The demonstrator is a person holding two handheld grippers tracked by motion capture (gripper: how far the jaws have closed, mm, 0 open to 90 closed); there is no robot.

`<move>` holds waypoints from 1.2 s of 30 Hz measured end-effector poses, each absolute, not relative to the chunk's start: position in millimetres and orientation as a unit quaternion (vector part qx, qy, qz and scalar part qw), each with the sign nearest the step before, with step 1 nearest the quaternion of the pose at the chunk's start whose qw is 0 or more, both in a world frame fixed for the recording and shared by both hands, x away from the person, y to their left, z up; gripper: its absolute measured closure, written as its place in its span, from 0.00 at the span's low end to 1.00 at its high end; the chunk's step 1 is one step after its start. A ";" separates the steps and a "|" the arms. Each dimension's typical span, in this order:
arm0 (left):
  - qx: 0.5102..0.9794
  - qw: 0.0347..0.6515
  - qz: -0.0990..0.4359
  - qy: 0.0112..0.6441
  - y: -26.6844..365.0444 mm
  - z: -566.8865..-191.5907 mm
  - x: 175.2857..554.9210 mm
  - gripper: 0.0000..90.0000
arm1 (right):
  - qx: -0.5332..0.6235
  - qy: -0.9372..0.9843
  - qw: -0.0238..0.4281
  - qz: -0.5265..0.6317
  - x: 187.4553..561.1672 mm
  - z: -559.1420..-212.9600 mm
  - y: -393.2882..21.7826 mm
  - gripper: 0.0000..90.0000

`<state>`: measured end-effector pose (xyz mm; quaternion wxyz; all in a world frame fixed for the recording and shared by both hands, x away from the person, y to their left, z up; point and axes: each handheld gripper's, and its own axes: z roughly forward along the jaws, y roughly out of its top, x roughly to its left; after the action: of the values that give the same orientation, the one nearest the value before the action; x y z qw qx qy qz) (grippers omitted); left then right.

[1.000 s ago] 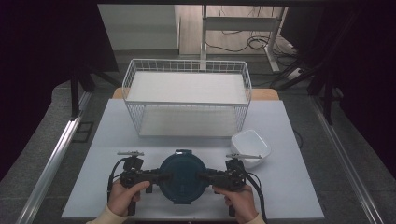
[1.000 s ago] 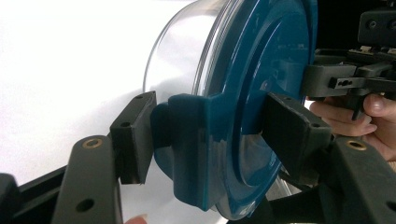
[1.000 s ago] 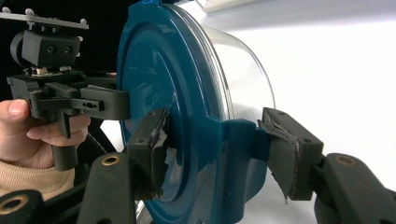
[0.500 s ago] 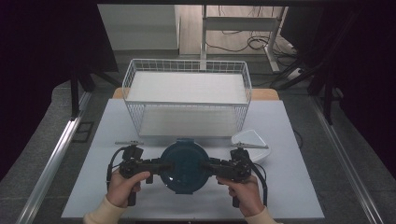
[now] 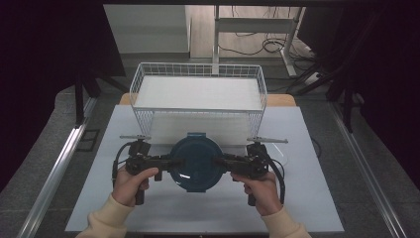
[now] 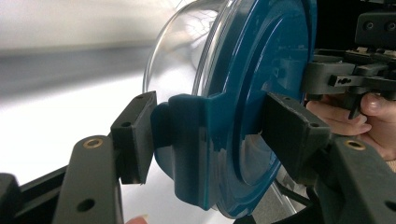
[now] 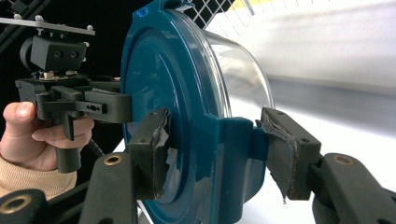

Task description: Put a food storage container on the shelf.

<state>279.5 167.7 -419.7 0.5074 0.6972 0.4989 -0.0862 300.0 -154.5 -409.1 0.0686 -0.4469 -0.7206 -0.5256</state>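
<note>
White table behind; blue lid hides the bowl, perhaps empty.

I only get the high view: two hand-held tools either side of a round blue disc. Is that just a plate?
Observer: No. The left gripper view shows it is a blue lid fitted on a clear bowl.
Operator: How does the left tool hold it?
Observer: The left tool is shut on the lid's side clip, with one jaw on the clip's outer face and the other on the lid's top face.
Operator: And the right one?
Observer: The right tool clamps the opposite clip the same way. Its pads look torn at the edges.
</note>
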 end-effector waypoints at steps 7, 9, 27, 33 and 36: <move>0.697 0.514 -0.076 0.495 168.8 -404.9 287.9 0.42 | -0.441 -0.720 0.067 -0.532 308.5 -398.3 -154.1 0.49; 0.697 0.517 -0.072 0.492 169.3 -399.2 290.9 0.42 | -0.436 -0.721 0.062 -0.535 312.4 -391.0 -153.5 0.49; 0.697 0.533 -0.057 0.476 175.6 -364.7 310.8 0.42 | -0.419 -0.728 0.041 -0.541 331.9 -351.5 -147.8 0.50; 0.698 0.534 -0.053 0.474 176.2 -355.1 317.5 0.42 | -0.417 -0.729 0.043 -0.541 339.4 -341.6 -147.0 0.50; 0.697 0.535 -0.054 0.473 176.4 -352.6 320.3 0.42 | -0.415 -0.730 0.042 -0.542 343.3 -337.2 -147.1 0.50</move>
<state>320.3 176.4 -352.6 0.5355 0.6974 0.4733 -0.0537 343.3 -147.1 -337.2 0.0419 -0.4149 -0.7296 -0.5420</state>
